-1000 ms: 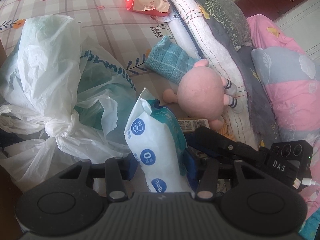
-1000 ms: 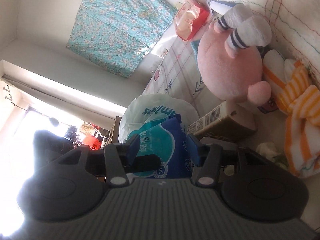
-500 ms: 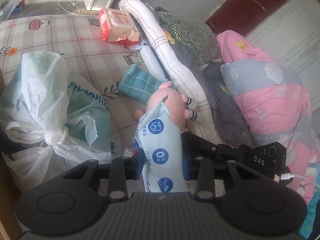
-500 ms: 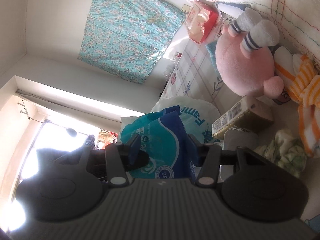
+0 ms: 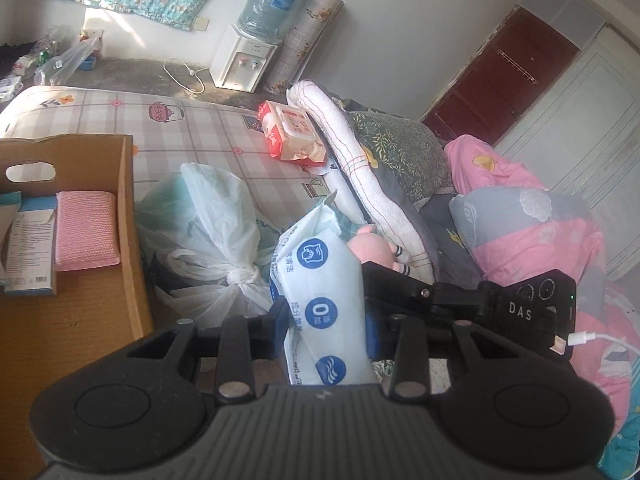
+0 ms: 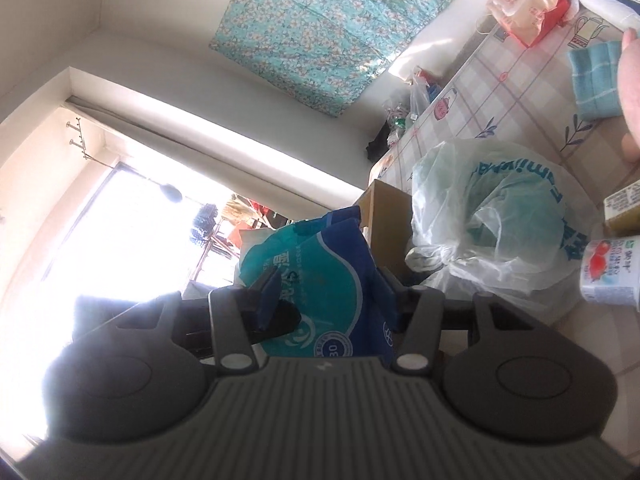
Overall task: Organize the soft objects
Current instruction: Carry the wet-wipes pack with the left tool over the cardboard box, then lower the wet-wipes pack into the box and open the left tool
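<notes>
Between the left tongs' (image 5: 326,320) pads sits a white wipes pack (image 5: 320,280) w/ blue round icons, pinched from both sides and sticking up and away from the tongs. Right tongs (image 6: 332,300) pinch the same pack (image 6: 320,280) on its blue-teal printed side; the right tool's black body shows just right of the pack in the left view.

Left of the left tongs: a cardboard box (image 5: 128,216), open, w/ a pink sponge (image 5: 86,230) lying flat inside next to a blue-white carton (image 5: 28,248). Just beyond the left tongs, btwn box and pack, a knotted white plastic bag (image 5: 212,220) lies on the checked mattress (image 5: 188,124). Behind the pack, partly hidden, a pink plush (image 5: 370,248). Farther out: a red wipes packet (image 5: 292,132) beside a rolled white blanket (image 5: 360,168), then a pink-grey quilt (image 5: 532,224) to the right.

Right view: the bag (image 6: 496,220) is right of and beyond the right tongs, a small red-white cup (image 6: 612,272) lying on its side just right of the bag, a teal cloth (image 6: 592,80) far right. Bright window to the left.
</notes>
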Demonstrator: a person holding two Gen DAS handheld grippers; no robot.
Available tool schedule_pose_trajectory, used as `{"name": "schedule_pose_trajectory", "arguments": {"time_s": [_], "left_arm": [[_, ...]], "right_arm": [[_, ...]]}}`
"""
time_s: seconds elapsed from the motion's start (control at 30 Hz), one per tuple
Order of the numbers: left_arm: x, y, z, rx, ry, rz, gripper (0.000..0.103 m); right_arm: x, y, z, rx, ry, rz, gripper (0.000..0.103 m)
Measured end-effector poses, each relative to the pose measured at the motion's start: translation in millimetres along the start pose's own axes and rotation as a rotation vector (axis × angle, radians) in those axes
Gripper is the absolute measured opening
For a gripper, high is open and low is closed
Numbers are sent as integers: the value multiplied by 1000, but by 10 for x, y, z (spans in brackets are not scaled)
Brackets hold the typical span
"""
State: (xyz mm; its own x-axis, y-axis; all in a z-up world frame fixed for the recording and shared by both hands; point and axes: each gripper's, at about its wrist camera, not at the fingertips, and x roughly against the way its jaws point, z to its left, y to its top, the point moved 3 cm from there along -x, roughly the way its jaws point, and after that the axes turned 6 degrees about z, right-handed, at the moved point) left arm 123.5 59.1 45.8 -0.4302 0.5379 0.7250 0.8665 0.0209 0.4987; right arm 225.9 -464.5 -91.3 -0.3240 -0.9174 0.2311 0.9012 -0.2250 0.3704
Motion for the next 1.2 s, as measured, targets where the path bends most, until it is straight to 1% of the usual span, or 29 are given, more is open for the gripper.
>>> {"name": "schedule_pose_trajectory", "arguments": {"time_s": [0.23, 0.37, 0.43, 0.53, 0.6, 0.67, 0.7, 0.73, 0.77, 0.8, 0.83, 0.87, 0.93, 1.0, 1.07, 1.2], "left_arm": [[529, -205, 642, 129, 54, -79, 38], [646, -281, 1002, 204, 76, -91, 38], [674, -314, 1225, 241, 68, -83, 37], [595, -315, 1509, 295, 24, -51, 37], [477, -294, 1669, 323, 15, -33, 39], [305, -259, 1873, 355, 44, -11, 54], [219, -246, 1968, 377, 59, 4, 69], [74, -258, 2112, 414, 89, 41, 73], [-32, -279, 2232, 447, 124, 82, 70], [-106, -302, 2302, 470, 150, 113, 65], [-198, -343, 2375, 485, 175, 154, 64], [-234, -368, 2398, 474, 183, 164, 64], [-227, -394, 2376, 437, 191, 158, 65], [-212, -399, 2357, 436, 205, 169, 65], [-209, -394, 2343, 428, 232, 181, 65], [-280, -365, 2308, 378, 318, 219, 64]], "right_arm": [[-814, -169, 362, 28, 24, 148, 52], [-1260, -286, 448, 37, 6, 219, 52], [-1423, -326, 483, 58, -23, 240, 52], [-1567, -359, 543, 114, -85, 243, 51], [-1586, -341, 569, 167, -139, 218, 51], [-1554, -299, 592, 227, -204, 170, 51], [-1524, -282, 601, 247, -228, 150, 51], [-1483, -260, 601, 260, -246, 133, 51], [-1439, -223, 582, 263, -258, 121, 51], [-1373, -193, 545, 263, -264, 115, 51], [-1333, -182, 534, 262, -269, 110, 51], [-1255, -161, 496, 263, -275, 103, 51], [-1179, -144, 454, 266, -285, 94, 51], [-1128, -139, 394, 260, -288, 88, 51], [-1111, -149, 314, 239, -277, 89, 51], [-1102, -204, 230, 216, -257, 91, 51]]}}
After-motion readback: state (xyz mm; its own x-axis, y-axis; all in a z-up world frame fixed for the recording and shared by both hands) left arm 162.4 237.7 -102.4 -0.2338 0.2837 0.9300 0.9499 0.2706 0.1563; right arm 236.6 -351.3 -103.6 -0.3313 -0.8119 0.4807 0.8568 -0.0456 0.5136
